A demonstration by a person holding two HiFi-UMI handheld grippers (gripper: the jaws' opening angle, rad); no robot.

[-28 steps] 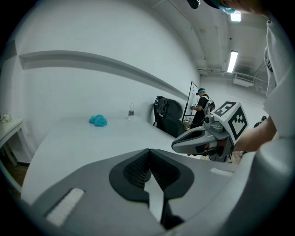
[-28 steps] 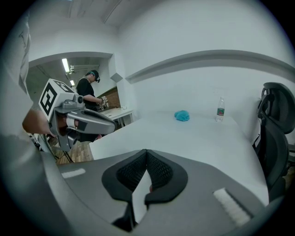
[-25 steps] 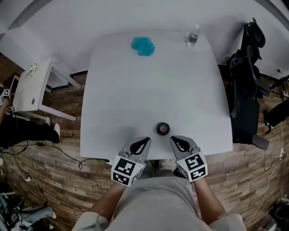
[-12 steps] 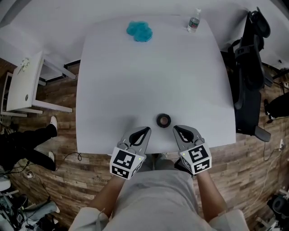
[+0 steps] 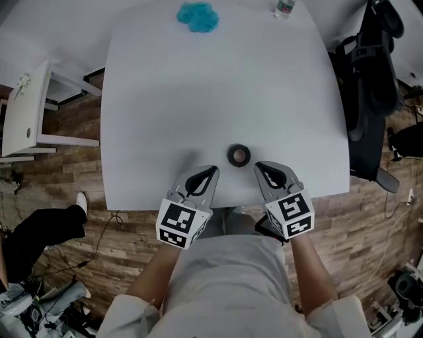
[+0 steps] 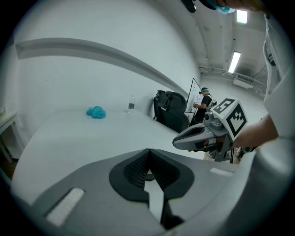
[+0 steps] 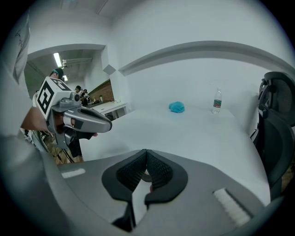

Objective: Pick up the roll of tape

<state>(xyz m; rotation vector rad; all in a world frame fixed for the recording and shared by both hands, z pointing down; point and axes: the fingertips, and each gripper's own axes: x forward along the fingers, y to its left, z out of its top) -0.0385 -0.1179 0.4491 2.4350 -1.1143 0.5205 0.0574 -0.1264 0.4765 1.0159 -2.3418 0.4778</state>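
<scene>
The roll of tape [image 5: 238,155], a small dark ring, lies flat on the white table [image 5: 218,86] close to its front edge. My left gripper [image 5: 212,171] is just left of it and nearer me, jaws shut with nothing between them. My right gripper [image 5: 258,165] mirrors it on the right, also shut and empty. Neither touches the tape. In the left gripper view the shut left gripper [image 6: 149,151] fills the foreground and the right gripper [image 6: 203,136] hangs beside it. In the right gripper view the right gripper [image 7: 146,151] hides the tape.
A blue cloth [image 5: 197,16] and a water bottle [image 5: 284,8] sit at the table's far edge. A black office chair [image 5: 373,79] stands to the right, a small white side table [image 5: 30,112] to the left. A person's leg [image 5: 46,228] is on the floor left.
Both grippers have sunk a little toward the table's front edge, still flanking the tape. The head view has shifted forward, and the person's legs at left have moved down the picture.
</scene>
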